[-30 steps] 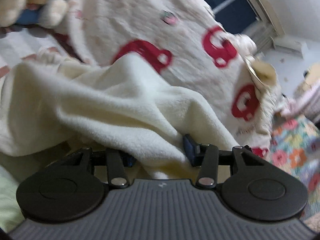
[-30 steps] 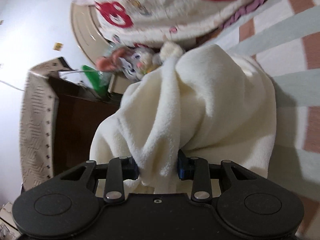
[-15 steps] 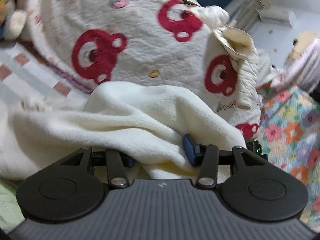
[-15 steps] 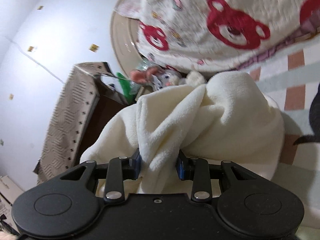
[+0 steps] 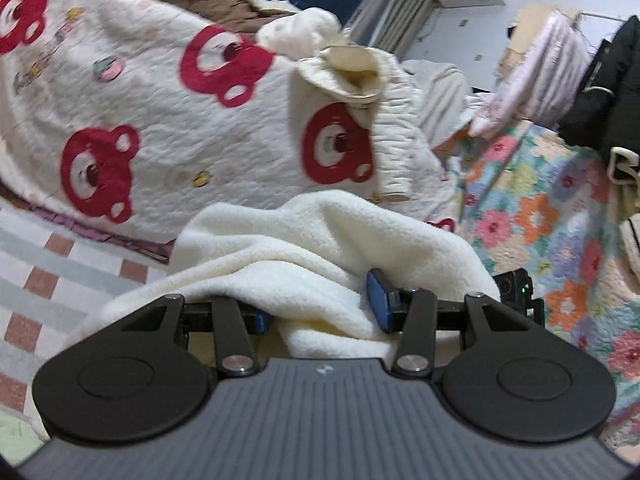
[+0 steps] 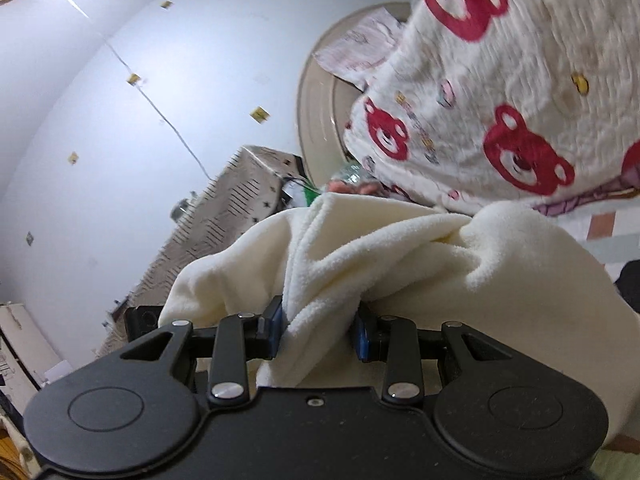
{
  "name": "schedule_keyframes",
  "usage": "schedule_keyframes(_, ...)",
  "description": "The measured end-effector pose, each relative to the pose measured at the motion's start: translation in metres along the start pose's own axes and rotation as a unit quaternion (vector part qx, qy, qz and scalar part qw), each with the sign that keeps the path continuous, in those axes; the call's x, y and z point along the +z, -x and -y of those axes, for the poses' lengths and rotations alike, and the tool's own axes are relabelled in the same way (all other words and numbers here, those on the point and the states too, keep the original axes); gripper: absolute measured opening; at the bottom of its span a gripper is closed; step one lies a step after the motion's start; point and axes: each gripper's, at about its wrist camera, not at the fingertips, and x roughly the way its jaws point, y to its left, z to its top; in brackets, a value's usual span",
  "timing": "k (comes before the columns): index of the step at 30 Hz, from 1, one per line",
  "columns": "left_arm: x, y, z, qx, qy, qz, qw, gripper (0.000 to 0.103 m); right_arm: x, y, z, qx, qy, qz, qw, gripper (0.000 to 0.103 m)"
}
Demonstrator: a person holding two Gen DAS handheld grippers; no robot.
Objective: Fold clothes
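Observation:
A cream fleece garment [image 5: 304,248] is bunched up and lifted off the bed. My left gripper [image 5: 320,308] is shut on a thick fold of it; its blue pads [image 5: 378,300] press the cloth from both sides. In the right wrist view the same cream fleece garment [image 6: 420,256] drapes forward over my right gripper [image 6: 318,330], which is shut on another gathered fold. Most of both grippers' fingers is buried in the cloth. The garment's lower part hangs out of sight.
A white quilt with red bear faces [image 5: 140,100] is heaped behind the garment. A floral quilt [image 5: 540,220] lies right, a striped checked sheet [image 5: 48,248] left. A dark cabinet under a patterned cloth [image 6: 224,216] stands by the wall [image 6: 140,120].
Both grippers have risen with the fleece held between them and have rolled. The bed surface dropped away; the window, wall and hanging clothes came into view.

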Motion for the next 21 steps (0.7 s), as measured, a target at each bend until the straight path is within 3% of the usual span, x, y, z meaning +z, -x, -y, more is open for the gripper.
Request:
schedule_keyframes(5,0.016,-0.002,0.035,-0.012,-0.042,-0.006,0.9990,0.044,0.007,0.028,-0.041,-0.005,0.041,0.010,0.999,0.039)
schedule_keyframes(9,0.026,-0.030,0.028,-0.022,-0.043,-0.014,0.9987,0.045,0.021,0.040,-0.032,-0.010,0.042,0.023,0.999,0.039)
schedule_keyframes(12,0.025,-0.085,0.003,0.016,-0.051,-0.031,0.9981,0.045,0.030,0.046,-0.002,-0.049,0.026,0.038,0.998,0.039)
schedule_keyframes(13,0.020,-0.109,-0.009,0.051,-0.063,-0.040,0.9959,0.045,0.033,0.045,0.012,-0.094,0.034,0.046,0.994,0.039)
schedule_keyframes(15,0.007,-0.156,-0.033,0.131,-0.094,-0.060,0.9852,0.047,0.039,0.042,0.043,-0.200,0.056,0.062,0.976,0.042)
schedule_keyframes(16,-0.001,-0.176,-0.044,0.162,-0.102,-0.071,0.9788,0.048,0.038,0.039,0.057,-0.266,0.080,0.066,0.958,0.043)
schedule_keyframes(18,-0.023,-0.201,-0.071,0.224,-0.117,-0.083,0.9639,0.049,0.036,0.032,0.087,-0.401,0.137,0.071,0.903,0.044)
schedule_keyframes(19,-0.035,-0.204,-0.083,0.237,-0.116,-0.087,0.9605,0.049,0.032,0.033,0.101,-0.449,0.153,0.067,0.878,0.044)
schedule_keyframes(21,-0.058,-0.202,-0.105,0.247,-0.107,-0.095,0.9584,0.053,0.021,0.044,0.123,-0.463,0.149,0.057,0.872,0.044)
